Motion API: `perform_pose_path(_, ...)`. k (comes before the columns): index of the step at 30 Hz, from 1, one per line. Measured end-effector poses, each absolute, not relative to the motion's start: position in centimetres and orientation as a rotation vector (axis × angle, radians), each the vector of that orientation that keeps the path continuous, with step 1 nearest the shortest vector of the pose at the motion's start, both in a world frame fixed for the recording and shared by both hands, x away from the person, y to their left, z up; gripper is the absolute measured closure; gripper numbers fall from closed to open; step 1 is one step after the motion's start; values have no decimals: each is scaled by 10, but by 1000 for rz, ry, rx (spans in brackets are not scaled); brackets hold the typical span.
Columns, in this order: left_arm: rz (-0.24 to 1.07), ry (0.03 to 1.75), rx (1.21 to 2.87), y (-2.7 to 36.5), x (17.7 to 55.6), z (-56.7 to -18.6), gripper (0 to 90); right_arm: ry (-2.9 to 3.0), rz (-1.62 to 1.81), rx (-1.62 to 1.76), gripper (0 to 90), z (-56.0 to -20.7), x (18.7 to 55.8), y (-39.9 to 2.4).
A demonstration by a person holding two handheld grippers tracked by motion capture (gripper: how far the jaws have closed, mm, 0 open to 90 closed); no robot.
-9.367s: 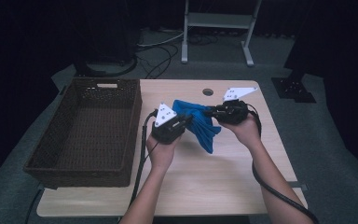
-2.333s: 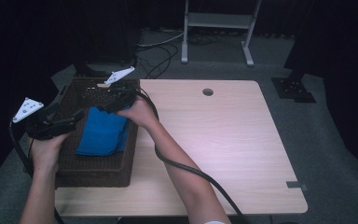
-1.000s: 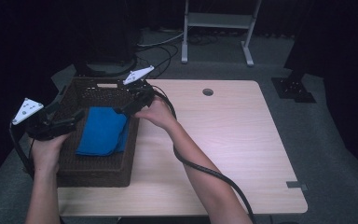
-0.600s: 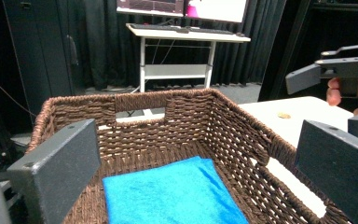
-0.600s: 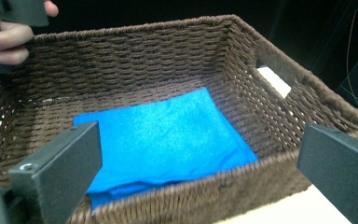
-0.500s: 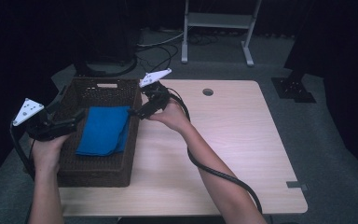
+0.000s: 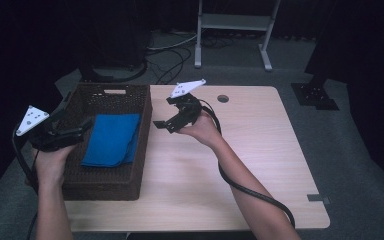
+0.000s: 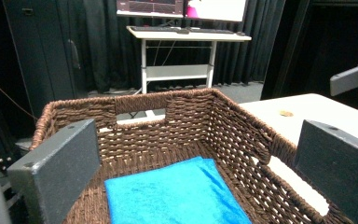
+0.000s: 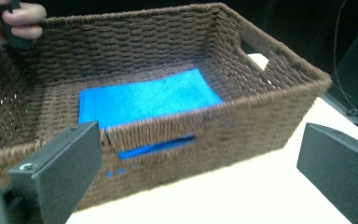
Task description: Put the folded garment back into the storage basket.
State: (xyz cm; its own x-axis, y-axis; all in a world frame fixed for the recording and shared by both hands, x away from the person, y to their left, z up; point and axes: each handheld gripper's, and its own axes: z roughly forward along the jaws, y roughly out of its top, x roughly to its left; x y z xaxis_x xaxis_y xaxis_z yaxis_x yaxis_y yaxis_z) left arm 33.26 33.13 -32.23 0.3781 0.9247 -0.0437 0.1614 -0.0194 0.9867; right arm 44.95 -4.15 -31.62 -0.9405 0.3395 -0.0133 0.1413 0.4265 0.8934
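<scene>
A folded blue cloth [image 7: 111, 139] [image 8: 177, 196] [image 9: 144, 98] lies flat inside the brown wicker basket [image 7: 130, 97] [image 8: 158, 100] [image 9: 270, 112] at the table's left side. My left gripper [image 7: 77, 127] [image 8: 196, 172] hovers over the basket's left rim, jaws wide apart and empty. My right gripper [image 7: 162, 125] [image 9: 200, 168] is held above the table just right of the basket, open with nothing between its jaws, facing the basket's side wall.
The light wood table [image 7: 250, 150] has a round cable hole [image 7: 223, 98] near its far edge. A metal stand [image 7: 232, 30] and cables lie on the floor beyond. A desk with monitors [image 8: 186, 32] stands farther back.
The cloth was carried from the table into the basket and released. My right gripper has pulled back to the right, out of the basket, over the table. The left gripper stays at the rim.
</scene>
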Motion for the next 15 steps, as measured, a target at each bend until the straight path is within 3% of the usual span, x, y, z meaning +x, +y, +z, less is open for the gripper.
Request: perform_pose_path(15, 834, 1028, 1456, 333, 332, -322, 0, 2443, 1514, 529, 0, -327, 432, -109)
